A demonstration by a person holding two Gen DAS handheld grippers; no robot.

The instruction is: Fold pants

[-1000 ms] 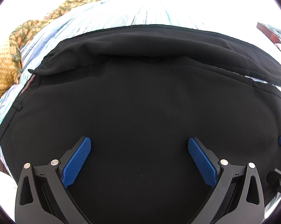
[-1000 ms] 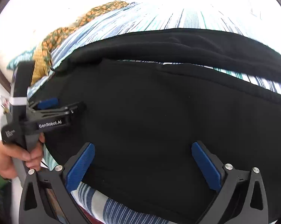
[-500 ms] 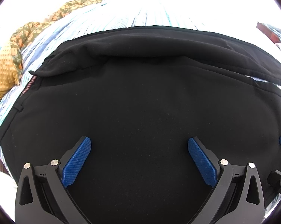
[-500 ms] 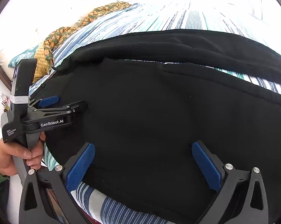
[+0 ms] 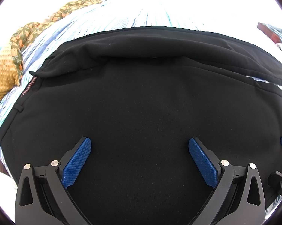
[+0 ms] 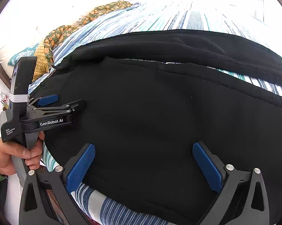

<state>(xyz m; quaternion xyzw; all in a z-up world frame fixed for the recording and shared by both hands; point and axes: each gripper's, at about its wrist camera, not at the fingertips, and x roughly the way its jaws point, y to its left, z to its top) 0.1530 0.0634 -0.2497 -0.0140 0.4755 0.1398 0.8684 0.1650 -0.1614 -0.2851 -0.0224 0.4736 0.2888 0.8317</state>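
Observation:
Black pants (image 5: 141, 97) lie spread across a striped bed, with the waistband at the left and the two legs running to the right. They fill the right wrist view (image 6: 169, 112) too. My left gripper (image 5: 140, 148) is open and empty, hovering low over the near leg. It also shows in the right wrist view (image 6: 66, 102), held by a hand at the pants' left end. My right gripper (image 6: 143, 155) is open and empty above the near edge of the pants.
The blue and white striped bedsheet (image 6: 159, 18) extends far beyond the pants. A yellow floral cloth (image 5: 11, 56) lies bunched at the far left; it also shows in the right wrist view (image 6: 66, 31). The bed's near edge (image 6: 111, 210) is just below my right gripper.
Both grippers have barely moved. The right wrist view has lifted slightly, showing more of the sheet beyond the pants. Both grippers stay open.

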